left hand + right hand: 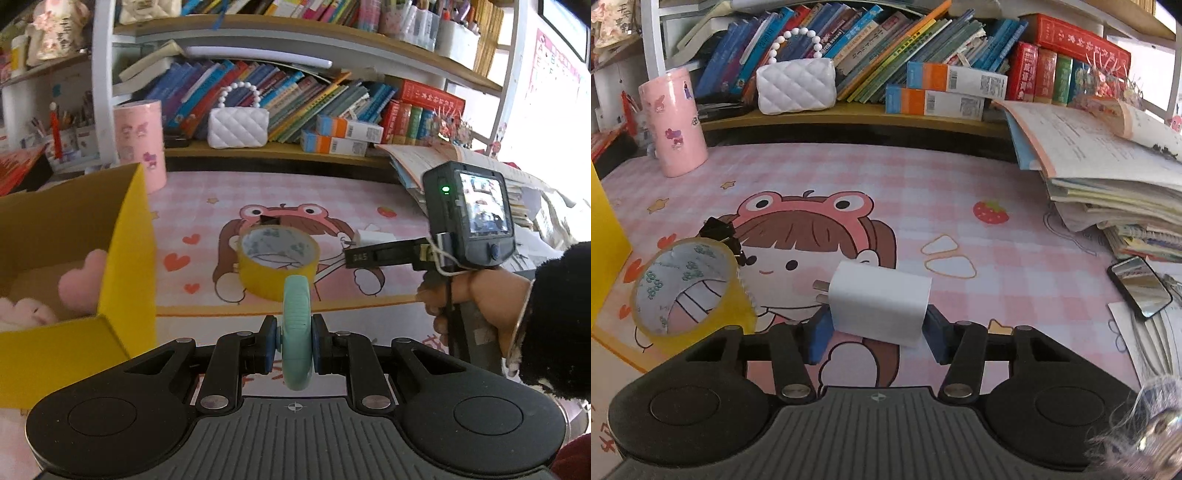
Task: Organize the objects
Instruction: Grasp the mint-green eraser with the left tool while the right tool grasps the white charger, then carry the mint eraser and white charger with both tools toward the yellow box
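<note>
Box (125,258), yellow card, sat open at the left edge of the pink desk mat (923,177), soft pink plush already inside, so it read as the drop-off for the loose items. Tape roll (690,291), yellow, lay on the mat just right of the box, a black binder clip (720,230) just behind it. Charger (879,302), white with prongs pointing left, lay on the mat mid-desk, well apart from the box. Mint disc (295,332), small, stood on edge, lifted off the mat near the box corner. Left gripper (294,338) was clamped tight on the disc, blue pads on both flat faces. Right gripper (875,332) had its pads against both sides of the charger, grip apparently made, charger not yet lifted. Step in hand looked like pick-and-carry, two items at once. Next probably called for swinging the disc left over the box rim and letting go, then lifting the charger clear of the tape.
</note>
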The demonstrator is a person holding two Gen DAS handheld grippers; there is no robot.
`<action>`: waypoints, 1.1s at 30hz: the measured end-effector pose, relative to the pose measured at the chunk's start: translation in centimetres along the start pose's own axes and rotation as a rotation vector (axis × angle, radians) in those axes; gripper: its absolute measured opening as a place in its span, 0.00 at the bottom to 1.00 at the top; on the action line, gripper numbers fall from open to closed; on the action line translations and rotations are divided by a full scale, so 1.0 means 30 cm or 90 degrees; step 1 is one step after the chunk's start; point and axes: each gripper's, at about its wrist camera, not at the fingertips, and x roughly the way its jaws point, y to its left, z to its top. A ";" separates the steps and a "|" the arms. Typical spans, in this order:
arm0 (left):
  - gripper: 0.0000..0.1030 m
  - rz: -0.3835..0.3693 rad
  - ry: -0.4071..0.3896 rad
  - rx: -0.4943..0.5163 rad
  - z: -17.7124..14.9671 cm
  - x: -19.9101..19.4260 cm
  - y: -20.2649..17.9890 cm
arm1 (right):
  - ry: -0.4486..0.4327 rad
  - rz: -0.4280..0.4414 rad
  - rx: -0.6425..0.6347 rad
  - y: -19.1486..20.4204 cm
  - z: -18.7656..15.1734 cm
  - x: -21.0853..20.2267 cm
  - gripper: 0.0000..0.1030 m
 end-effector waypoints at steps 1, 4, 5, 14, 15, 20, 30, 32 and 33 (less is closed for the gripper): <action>0.17 -0.002 0.000 -0.003 -0.005 -0.006 0.006 | 0.003 0.001 0.008 -0.004 -0.002 -0.008 0.48; 0.17 -0.014 0.001 -0.014 -0.018 -0.020 0.023 | 0.000 0.002 0.020 -0.009 -0.024 -0.063 0.48; 0.17 -0.021 0.001 -0.016 -0.023 -0.024 0.029 | -0.001 0.002 0.024 -0.009 -0.033 -0.087 0.48; 0.17 -0.065 0.006 0.005 -0.065 -0.071 0.049 | 0.033 0.014 0.131 0.009 -0.158 -0.337 0.48; 0.17 -0.068 0.007 0.007 -0.070 -0.080 0.054 | 0.040 0.017 0.143 0.022 -0.173 -0.360 0.48; 0.17 -0.075 -0.004 0.005 -0.107 -0.154 0.108 | 0.039 0.037 0.133 0.139 -0.240 -0.468 0.48; 0.17 -0.024 -0.024 -0.063 -0.188 -0.314 0.289 | 0.026 0.076 0.039 0.391 -0.296 -0.568 0.48; 0.17 -0.011 -0.026 -0.078 -0.203 -0.340 0.322 | 0.023 0.085 0.023 0.435 -0.305 -0.585 0.48; 0.17 -0.007 -0.026 -0.082 -0.207 -0.348 0.335 | 0.022 0.090 0.016 0.454 -0.309 -0.593 0.48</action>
